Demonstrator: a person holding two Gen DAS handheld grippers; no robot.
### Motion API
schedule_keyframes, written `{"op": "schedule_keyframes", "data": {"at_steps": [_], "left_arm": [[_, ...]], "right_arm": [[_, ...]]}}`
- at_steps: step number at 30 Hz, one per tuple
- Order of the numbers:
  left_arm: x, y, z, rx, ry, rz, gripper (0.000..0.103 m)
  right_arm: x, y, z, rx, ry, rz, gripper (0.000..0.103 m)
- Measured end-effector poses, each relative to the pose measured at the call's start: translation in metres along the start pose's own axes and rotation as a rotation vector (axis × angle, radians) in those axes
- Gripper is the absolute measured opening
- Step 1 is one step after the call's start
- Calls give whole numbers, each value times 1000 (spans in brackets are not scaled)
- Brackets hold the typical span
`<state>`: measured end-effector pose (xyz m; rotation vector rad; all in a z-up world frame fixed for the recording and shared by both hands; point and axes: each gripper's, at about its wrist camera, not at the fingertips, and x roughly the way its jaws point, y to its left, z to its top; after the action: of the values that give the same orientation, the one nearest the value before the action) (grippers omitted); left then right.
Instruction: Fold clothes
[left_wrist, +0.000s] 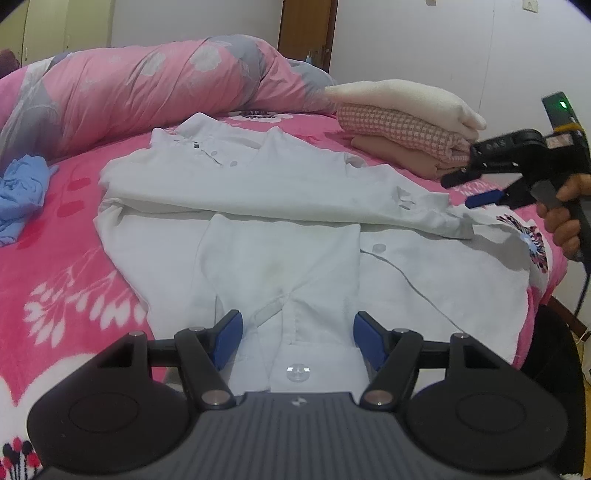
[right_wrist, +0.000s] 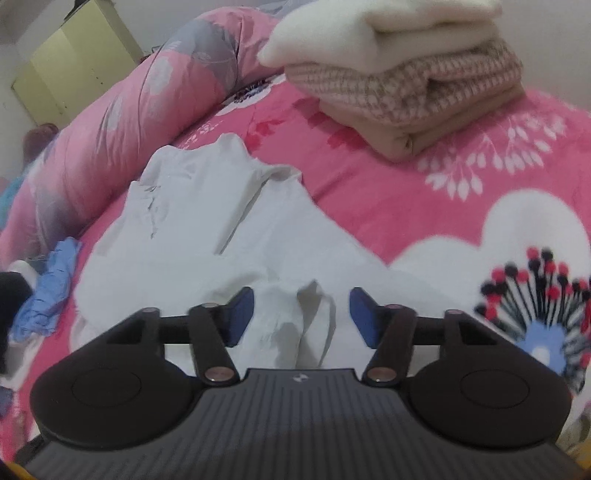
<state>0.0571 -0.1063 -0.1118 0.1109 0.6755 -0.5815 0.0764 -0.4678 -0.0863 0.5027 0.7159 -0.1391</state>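
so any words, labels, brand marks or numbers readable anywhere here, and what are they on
No readable words or numbers in either view.
Small pale logo mark on the left gripper body: a symbol, no letters.
The same mark on the right gripper body: no letters.
Faint raised marks on the side of the right gripper in the left wrist view: too blurred to read.
White shirt, folded clothes stack and pink floral bedsheet: no text seen.

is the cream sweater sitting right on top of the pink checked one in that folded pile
Touching. The left wrist view shows the cream sweater lying directly on the pink checked garment, no gap between them; the right wrist view agrees.
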Motion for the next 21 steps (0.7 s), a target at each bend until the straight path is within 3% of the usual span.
{"op": "schedule_keyframes", "data": {"at_steps": [3, 5, 7, 9, 16, 21], "left_arm": [[1, -1, 1, -3, 4, 8, 68], [1, -2, 1, -3, 5, 13, 68], [1, -2, 0, -1, 5, 15, 68], [2, -3, 1, 0, 7, 18, 68], [2, -4, 1, 5, 15, 25, 68], [1, -5, 1, 9, 18, 31, 68]], "right_arm": [[18, -1, 5, -1, 30, 14, 58], [30, 1, 3, -32, 60, -2, 52], [34, 4, 0, -71, 72, -17, 16], [32, 9, -2, -114, 68, -31, 3], [-1, 15, 23, -179, -77, -64, 0], [8, 9, 33, -204, -75, -119, 0]]}}
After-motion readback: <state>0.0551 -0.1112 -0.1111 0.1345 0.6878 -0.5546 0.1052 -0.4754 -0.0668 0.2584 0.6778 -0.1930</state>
